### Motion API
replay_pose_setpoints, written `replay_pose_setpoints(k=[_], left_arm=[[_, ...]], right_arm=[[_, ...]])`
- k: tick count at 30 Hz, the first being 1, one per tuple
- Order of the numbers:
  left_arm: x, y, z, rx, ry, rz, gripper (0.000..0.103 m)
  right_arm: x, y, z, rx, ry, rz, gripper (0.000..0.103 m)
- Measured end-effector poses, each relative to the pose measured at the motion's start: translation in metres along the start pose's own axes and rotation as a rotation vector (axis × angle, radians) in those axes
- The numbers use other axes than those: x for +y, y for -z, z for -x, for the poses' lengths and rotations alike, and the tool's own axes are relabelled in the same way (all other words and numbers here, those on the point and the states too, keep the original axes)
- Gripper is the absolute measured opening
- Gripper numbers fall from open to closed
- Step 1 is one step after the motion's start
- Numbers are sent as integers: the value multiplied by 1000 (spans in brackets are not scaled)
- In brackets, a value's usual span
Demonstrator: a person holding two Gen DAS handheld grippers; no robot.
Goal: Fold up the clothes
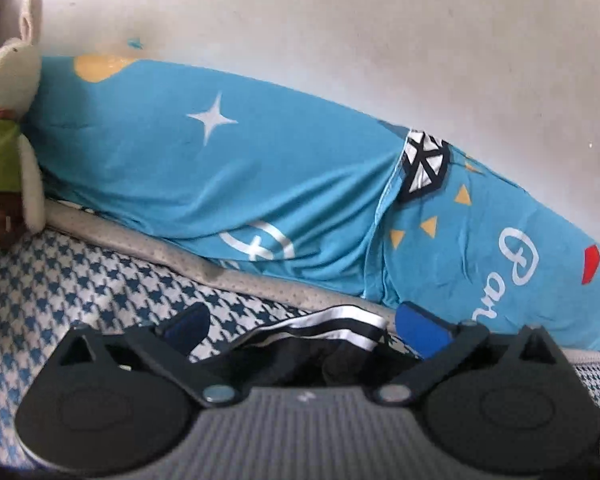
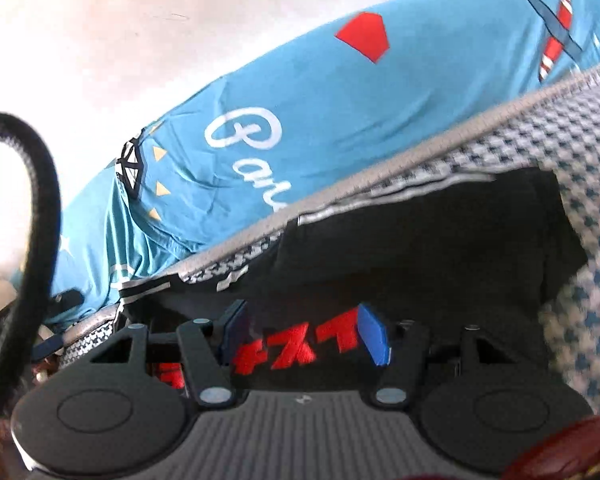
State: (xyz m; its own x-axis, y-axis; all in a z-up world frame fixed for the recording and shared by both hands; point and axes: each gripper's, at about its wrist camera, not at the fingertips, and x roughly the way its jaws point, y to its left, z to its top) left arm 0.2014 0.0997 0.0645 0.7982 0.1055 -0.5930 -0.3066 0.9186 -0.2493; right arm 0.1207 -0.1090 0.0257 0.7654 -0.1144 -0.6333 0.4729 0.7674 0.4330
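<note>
Both our tongs, left tongs [image 1: 302, 330] and right tongs [image 2: 304, 334], spread over black garment [image 2: 420, 240], lower frame; striped hem [image 1: 320, 326] may slip, bunching the fold.

The bed [image 1: 80, 292] carries everything here; its cover is a blue-and-white houndstooth weave, edged at the back by a pale perforated border. A black garment [image 2: 440, 236] with white stripes along its far edge and red lettering at its near end lies flat on the cover. Behind it, a large blue pillow or bolster [image 1: 220, 168] (printed with a white star, yellow triangles and cursive white script) rests along the border against the wall. A plush rabbit [image 1: 4, 128] in a green top seems to lean at the pillow's left end, though the fisheye edge blurs it.
</note>
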Motion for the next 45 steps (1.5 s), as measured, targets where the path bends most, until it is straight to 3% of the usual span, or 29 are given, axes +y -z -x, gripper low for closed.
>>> replay_pose_setpoints(k=[6, 18, 45], left_arm=[[0, 11, 23, 24, -32, -23, 103], [2, 59, 58, 144, -61, -20, 103], [-13, 85, 45, 314, -41, -93, 103]], right_arm=[[-4, -10, -12, -38, -22, 67, 60], [-16, -22, -41, -61, -6, 154, 60], [-8, -43, -98, -118, 54, 296, 60]])
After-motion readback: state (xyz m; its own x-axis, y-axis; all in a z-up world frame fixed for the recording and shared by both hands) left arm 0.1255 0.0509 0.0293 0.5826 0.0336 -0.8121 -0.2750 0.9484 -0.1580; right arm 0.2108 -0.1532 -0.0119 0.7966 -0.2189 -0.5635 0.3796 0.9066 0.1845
